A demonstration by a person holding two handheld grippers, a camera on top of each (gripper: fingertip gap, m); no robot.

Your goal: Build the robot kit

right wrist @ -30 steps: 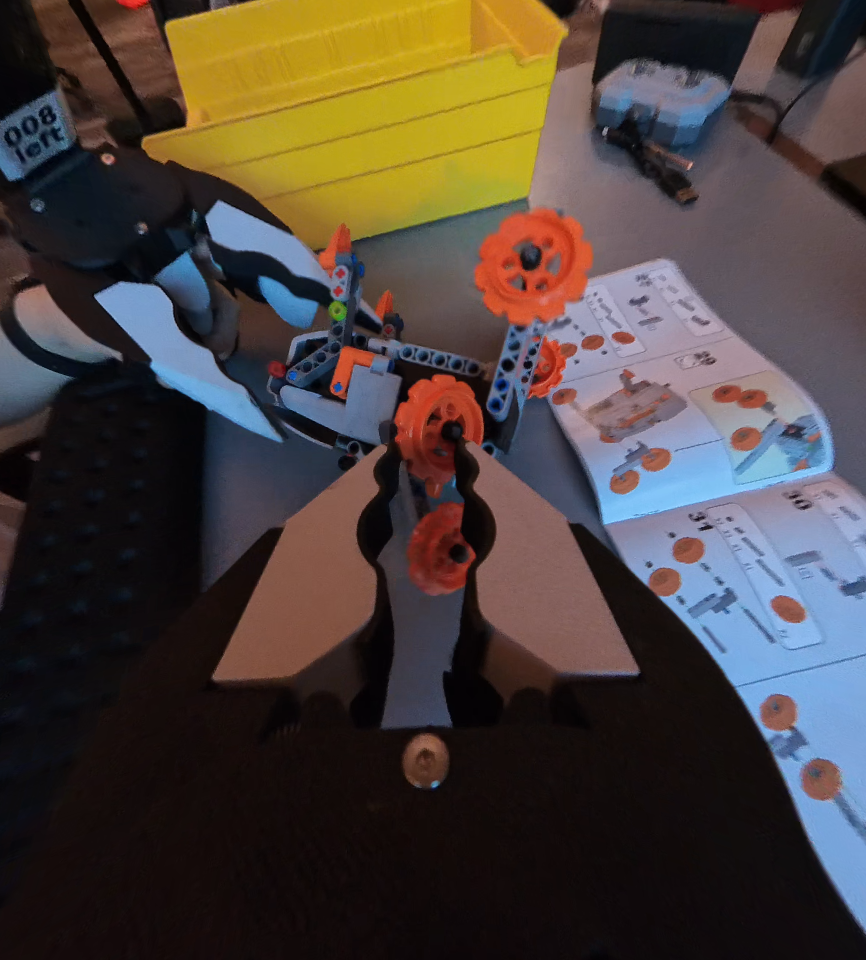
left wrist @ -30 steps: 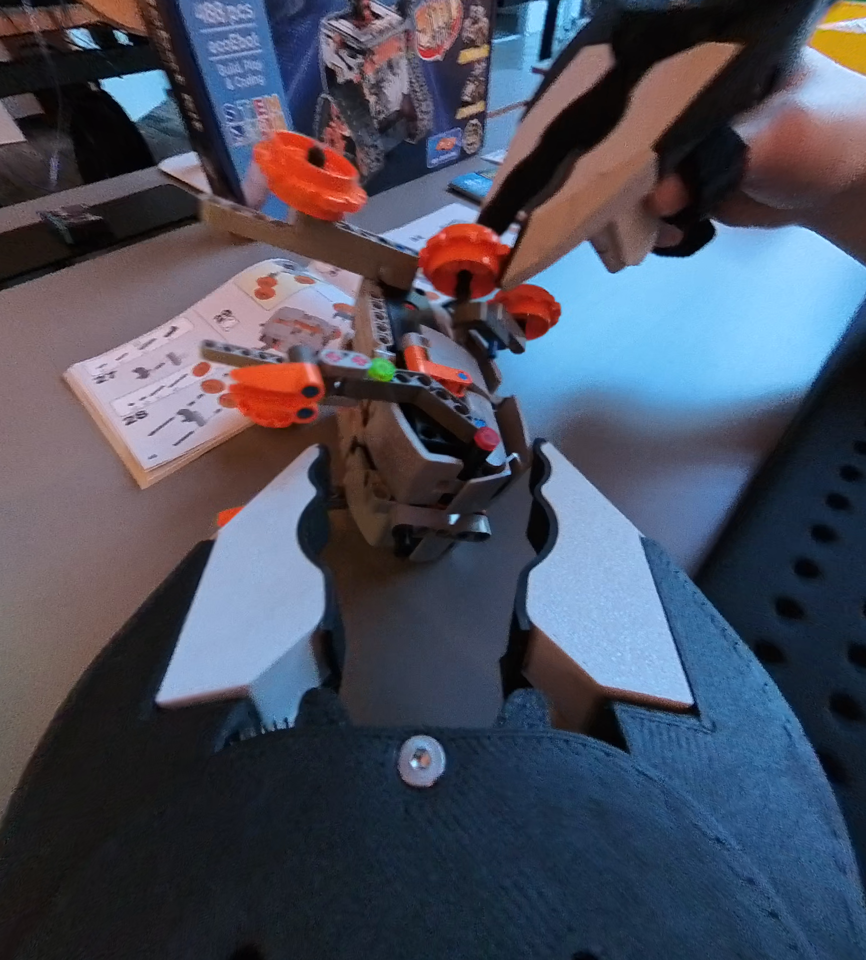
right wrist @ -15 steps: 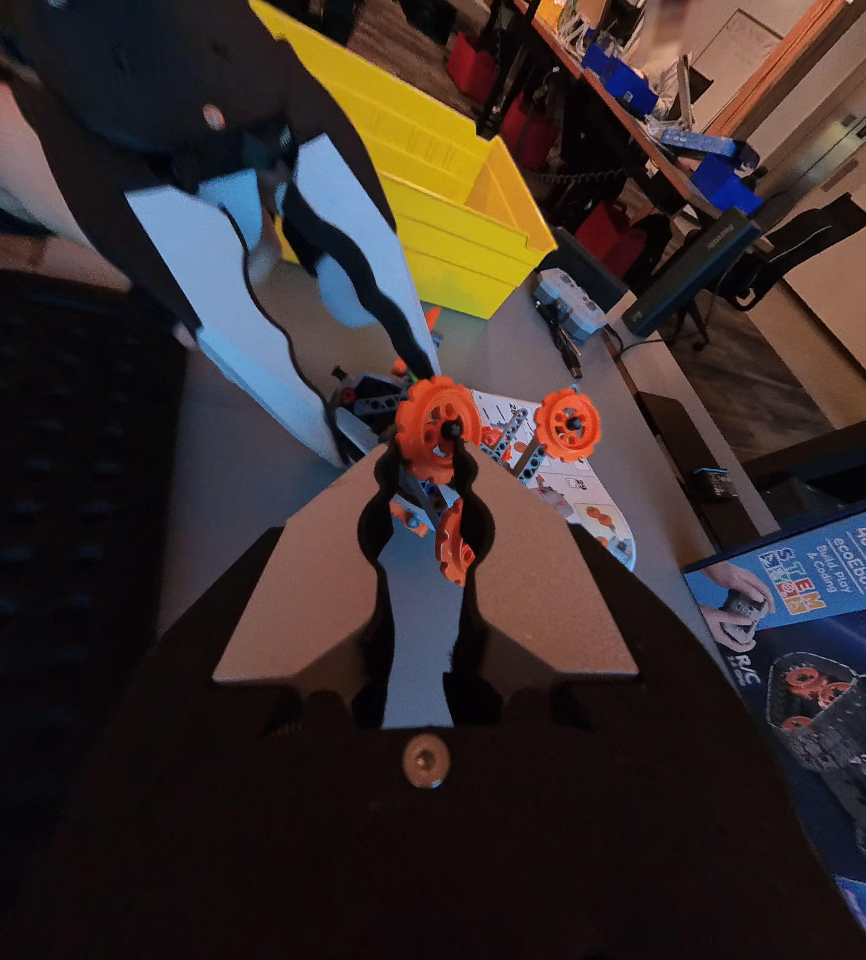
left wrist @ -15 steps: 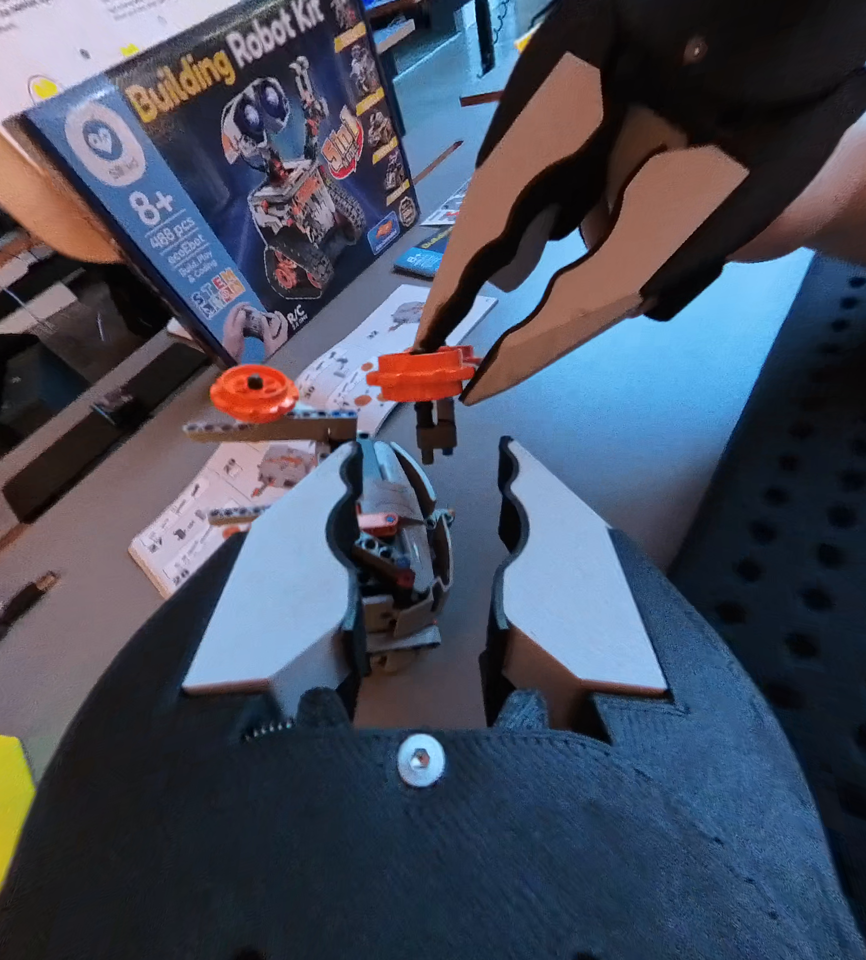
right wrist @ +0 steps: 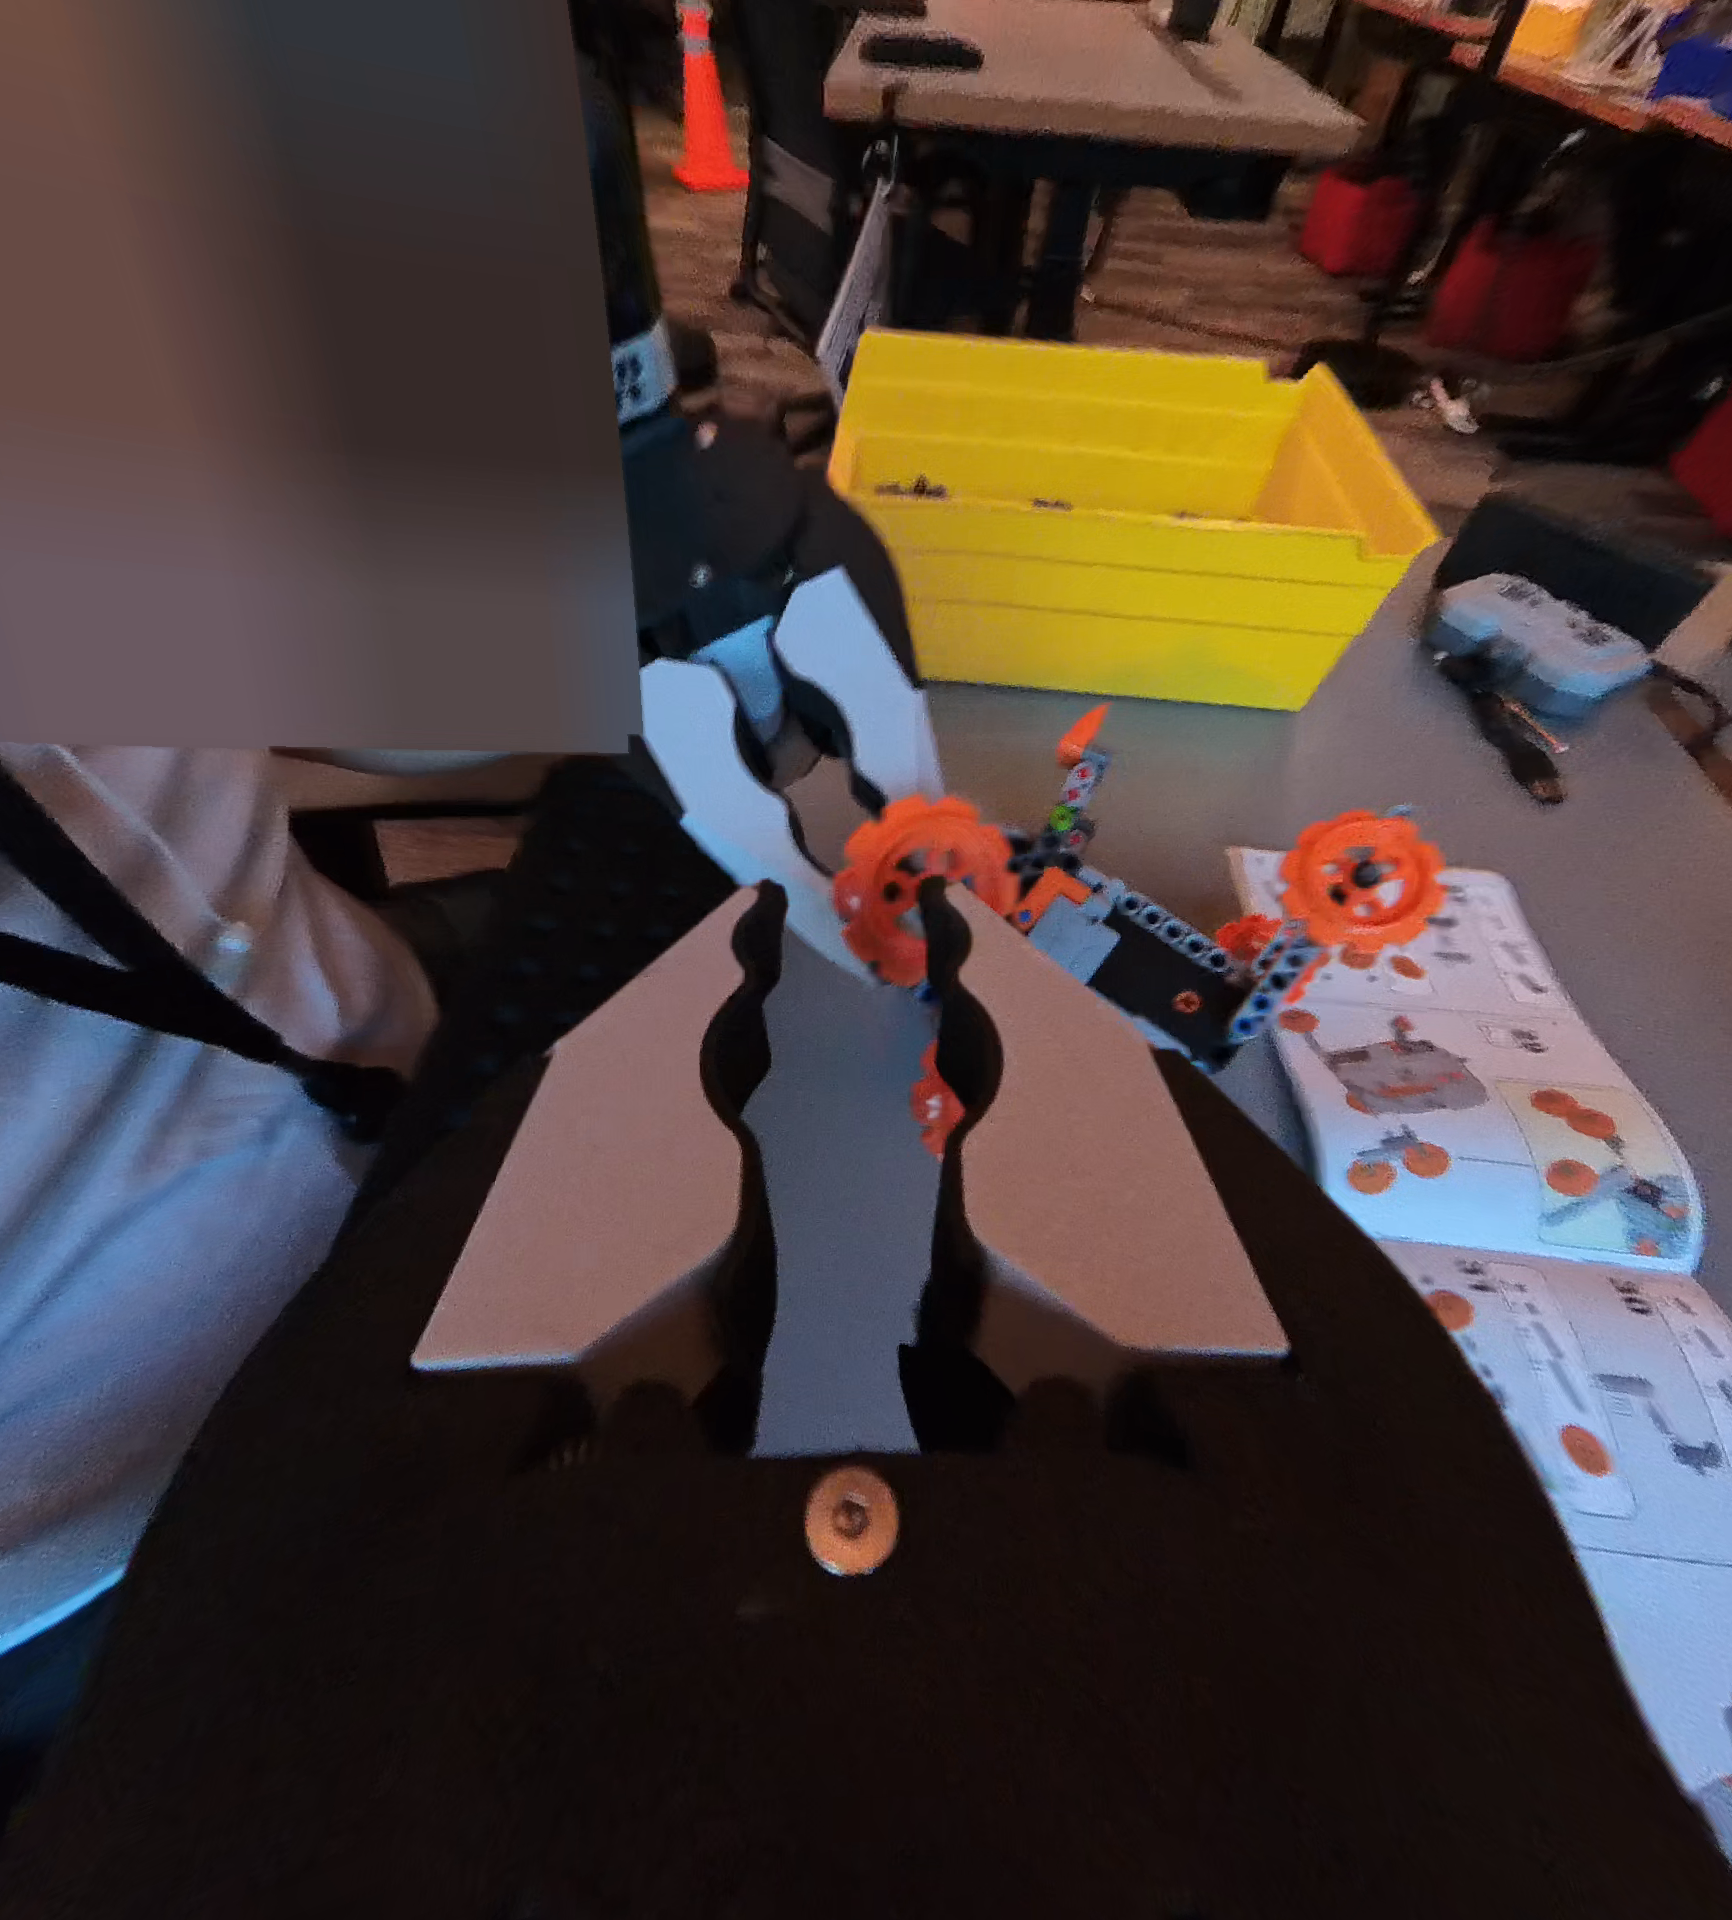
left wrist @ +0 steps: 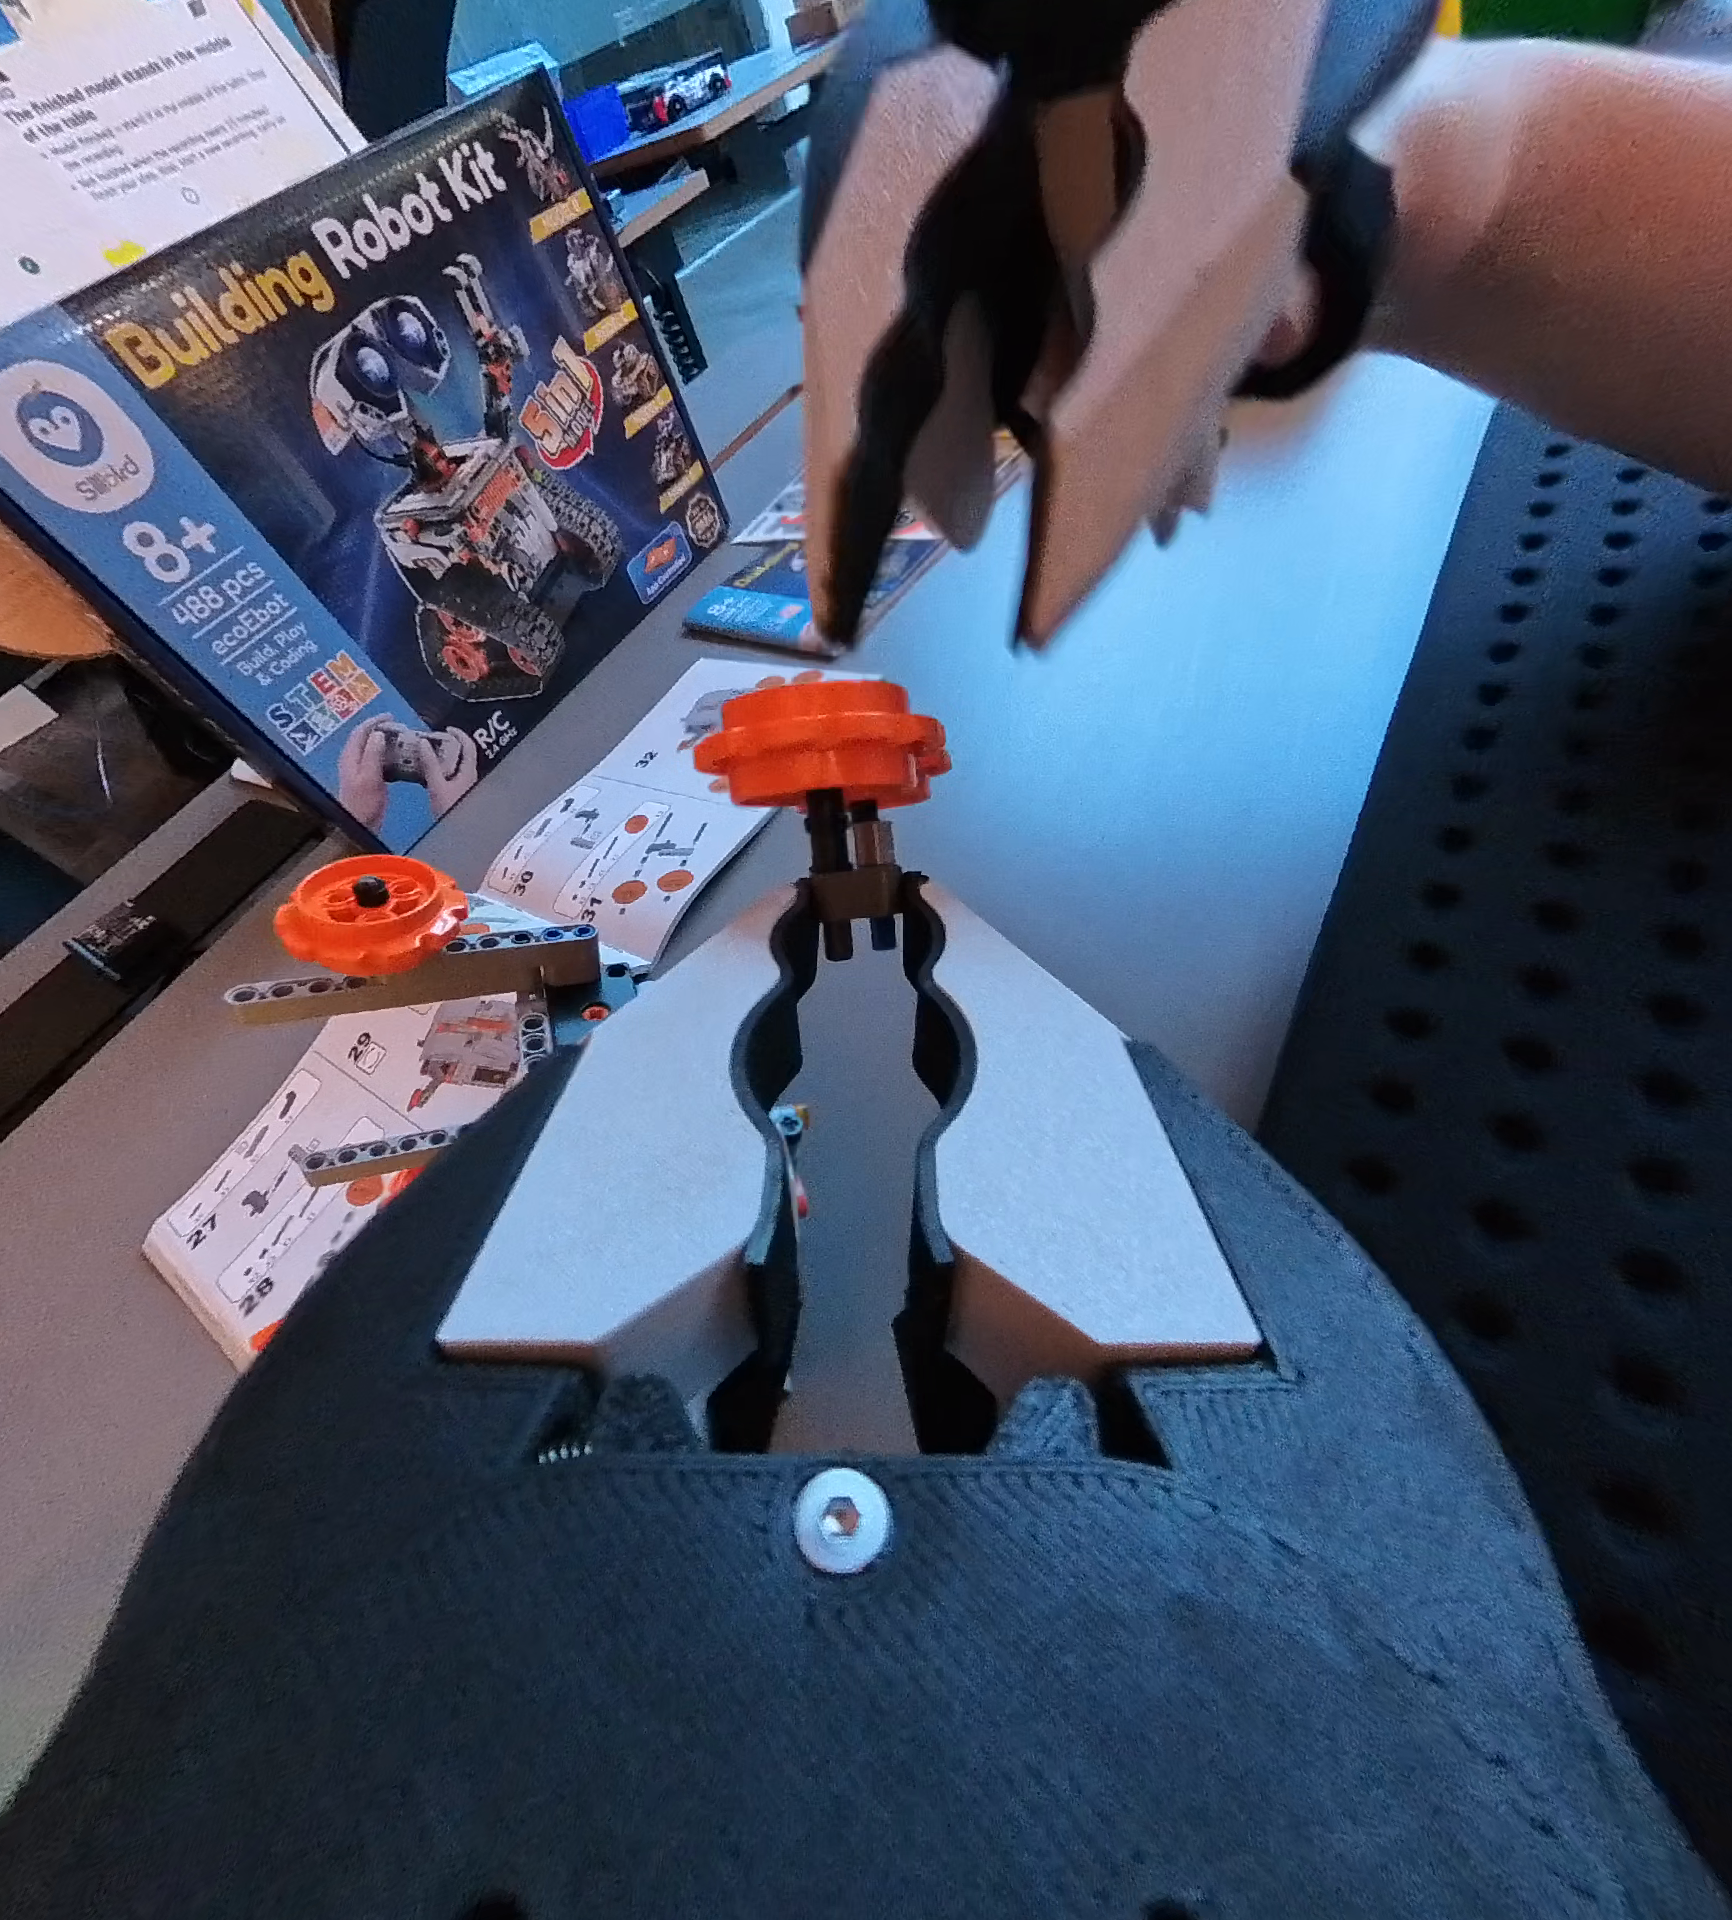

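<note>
A grey-and-black brick model with orange toothed wheels is held above the table. My left gripper (left wrist: 857, 914) is shut on a small grey connector of the model, just under one orange wheel (left wrist: 820, 753) that lies flat above my fingertips. A second orange wheel (left wrist: 368, 920) sits on a grey beam to the left. My right gripper (left wrist: 929, 634) hangs open and empty just above the first wheel. In the right wrist view my right gripper (right wrist: 849, 899) is open, with that wheel (right wrist: 919, 883) just behind its right tip and the model body (right wrist: 1132, 945) beyond.
A blue kit box (left wrist: 322, 436) stands at the back left. An open instruction booklet (right wrist: 1464, 1091) lies on the grey table. A yellow bin (right wrist: 1132, 561) and a grey unit with cable (right wrist: 1527, 644) are farther off. A black perforated mat (left wrist: 1568, 935) lies alongside. A person sits close by. Some 5 cm of space lies between my two pairs of fingers.
My right gripper let go of the orange wheel, opened and drew back above it. My left gripper closed on the connector under that wheel.
</note>
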